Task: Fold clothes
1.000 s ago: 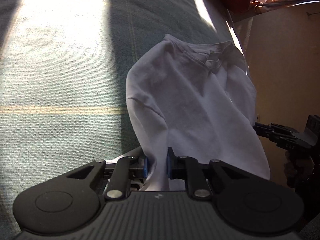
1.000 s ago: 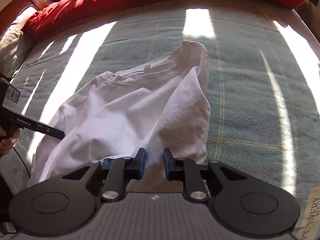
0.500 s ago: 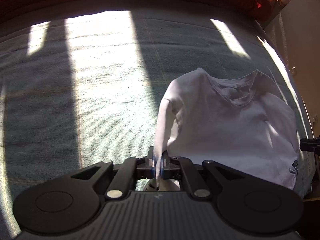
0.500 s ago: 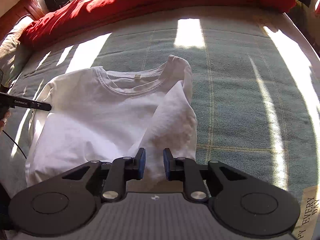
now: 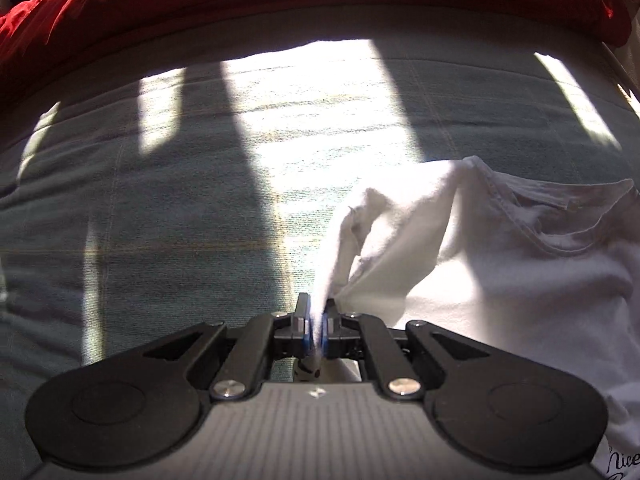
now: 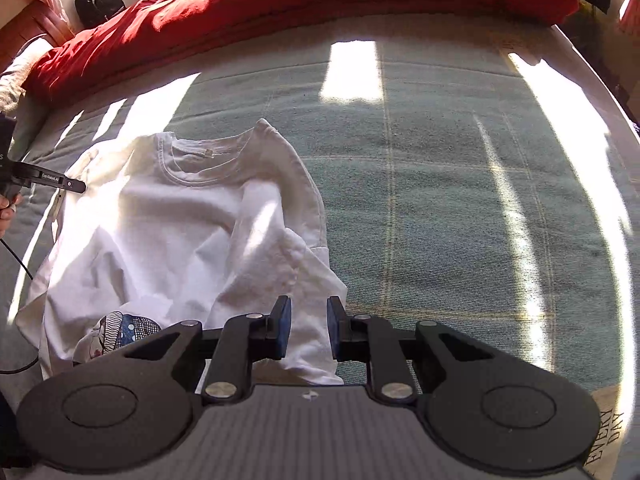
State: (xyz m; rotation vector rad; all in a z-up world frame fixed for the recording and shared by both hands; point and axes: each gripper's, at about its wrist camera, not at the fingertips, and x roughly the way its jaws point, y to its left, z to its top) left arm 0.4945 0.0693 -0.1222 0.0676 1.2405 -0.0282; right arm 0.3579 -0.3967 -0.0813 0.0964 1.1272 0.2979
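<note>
A white T-shirt (image 6: pixel 172 232) lies collar-up on the grey-green bed cover (image 6: pixel 440 208), back side up. Its lower left hem is turned over and shows a printed patch (image 6: pixel 120 332). My right gripper (image 6: pixel 307 328) is open over the shirt's lower right corner, and cloth lies loose between its fingers. My left gripper (image 5: pixel 316 320) is shut on a thin fold of the shirt's left sleeve (image 5: pixel 360 224) and pulls it outward from the body of the T-shirt (image 5: pixel 520 280). From the right wrist view that left gripper (image 6: pixel 52 180) shows at the shirt's left shoulder, with a hand (image 6: pixel 6 208) behind it.
A red duvet (image 6: pixel 280 4) is bunched along the far side of the bed, also seen as the red duvet (image 5: pixel 280 4) in the left wrist view. A black object (image 6: pixel 98 0) hangs at the far left wall. Printed fabric (image 6: pixel 604 440) lies at the near right edge. Sun stripes cross the cover.
The shirt went from hanging bunched to lying spread on the bed. My left gripper shut on the sleeve and swung out to the left. The right gripper stayed open.
</note>
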